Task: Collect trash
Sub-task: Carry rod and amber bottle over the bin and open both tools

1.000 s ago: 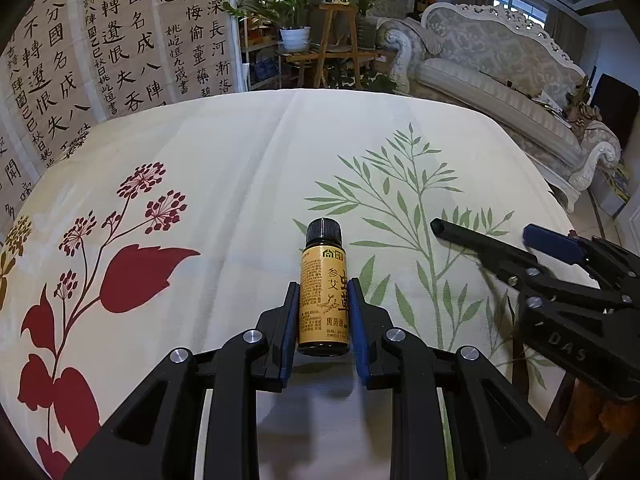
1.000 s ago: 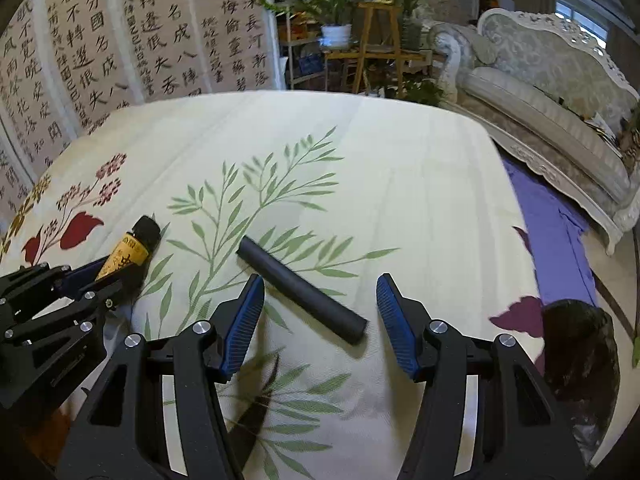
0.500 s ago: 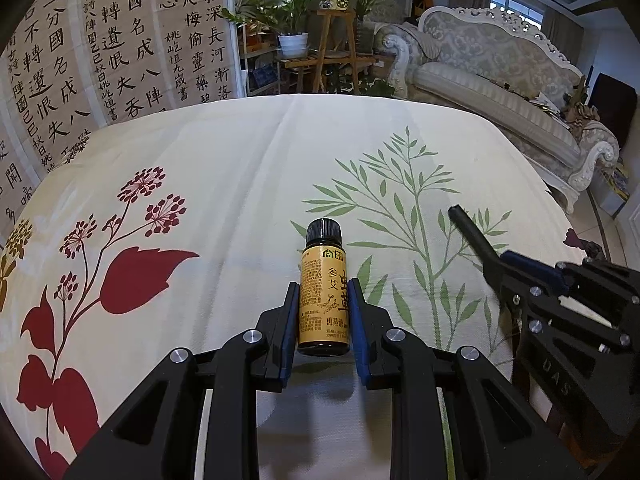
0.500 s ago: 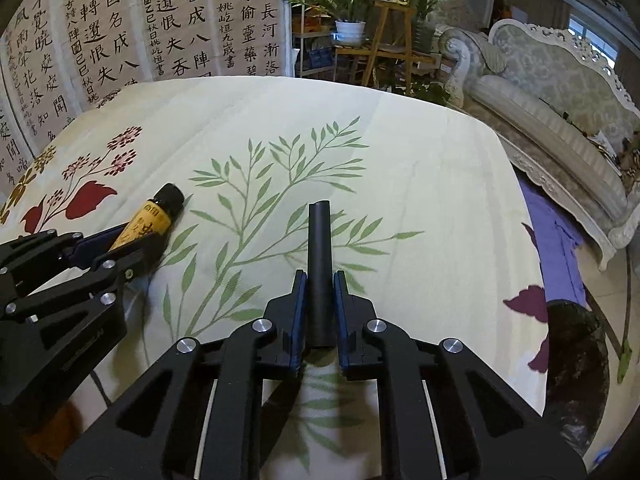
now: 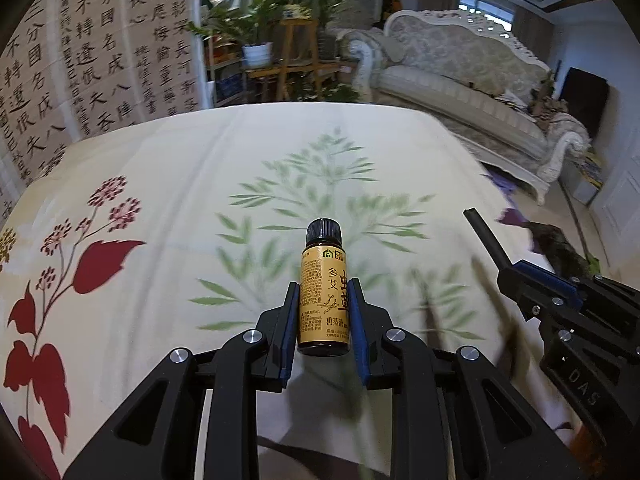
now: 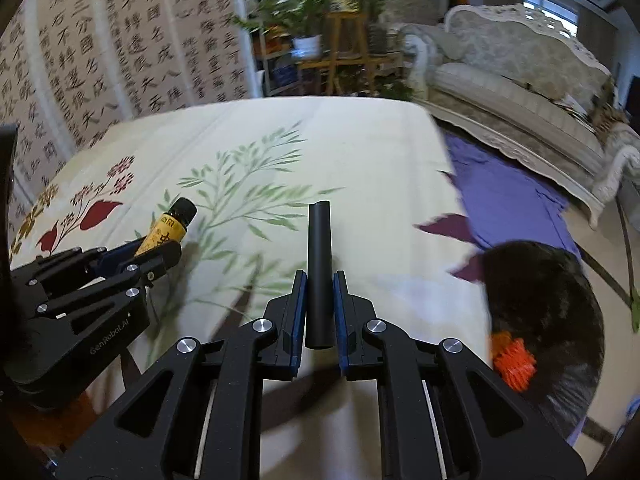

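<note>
bottle (image 5: 324, 288) and black tube (image 6: 319, 272), both lengthwise along clamping fingers, pointing forward

Bare tablecloth (image 6: 360, 152) ahead; black bag (image 6: 544, 304) blocks right edge

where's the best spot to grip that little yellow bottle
Around the labelled body, below the narrower black cap, closing from both sides. The small yellow-label bottle is a straight cylinder, and the left gripper is shut on it exactly there.

floral cloth (image 5: 200, 168) up front — calligraphy screen (image 5: 100, 48), potted plants (image 5: 256, 36), ornate sofa (image 5: 460, 68) behind.
</note>
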The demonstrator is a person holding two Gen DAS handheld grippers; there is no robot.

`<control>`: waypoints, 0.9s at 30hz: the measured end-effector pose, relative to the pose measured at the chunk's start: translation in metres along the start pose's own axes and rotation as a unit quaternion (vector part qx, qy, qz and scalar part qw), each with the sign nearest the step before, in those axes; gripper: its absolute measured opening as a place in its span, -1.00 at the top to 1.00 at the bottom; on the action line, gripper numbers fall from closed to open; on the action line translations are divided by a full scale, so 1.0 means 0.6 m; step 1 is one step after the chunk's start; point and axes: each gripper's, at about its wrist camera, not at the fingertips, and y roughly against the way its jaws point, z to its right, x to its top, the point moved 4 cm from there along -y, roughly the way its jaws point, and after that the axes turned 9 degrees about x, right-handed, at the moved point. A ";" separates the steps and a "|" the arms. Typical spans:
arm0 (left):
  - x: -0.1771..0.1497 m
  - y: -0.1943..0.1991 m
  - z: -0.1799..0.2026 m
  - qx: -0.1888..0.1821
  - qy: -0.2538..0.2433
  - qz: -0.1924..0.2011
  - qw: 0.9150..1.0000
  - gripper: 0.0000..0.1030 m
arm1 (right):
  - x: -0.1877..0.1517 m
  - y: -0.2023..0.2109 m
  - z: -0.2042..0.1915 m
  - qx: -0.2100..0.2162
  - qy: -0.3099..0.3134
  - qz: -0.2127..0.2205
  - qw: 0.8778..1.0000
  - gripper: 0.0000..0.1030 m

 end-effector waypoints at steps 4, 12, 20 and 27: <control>0.001 0.021 0.045 -0.026 -0.016 0.012 0.999 0.52 | -0.019 0.043 0.040 -0.018 -0.028 0.017 0.999 0.74; 0.004 0.045 0.153 -0.071 -0.057 0.027 0.995 0.52 | -0.060 0.108 0.136 -0.075 -0.085 0.040 0.993 0.75; 0.012 0.054 0.252 -0.102 -0.097 0.044 0.989 0.52 | -0.088 0.146 0.213 -0.121 -0.126 0.056 0.983 0.74; 0.023 0.046 0.320 -0.110 -0.121 0.059 0.985 0.52 | -0.085 0.157 0.255 -0.139 -0.137 0.073 0.978 0.74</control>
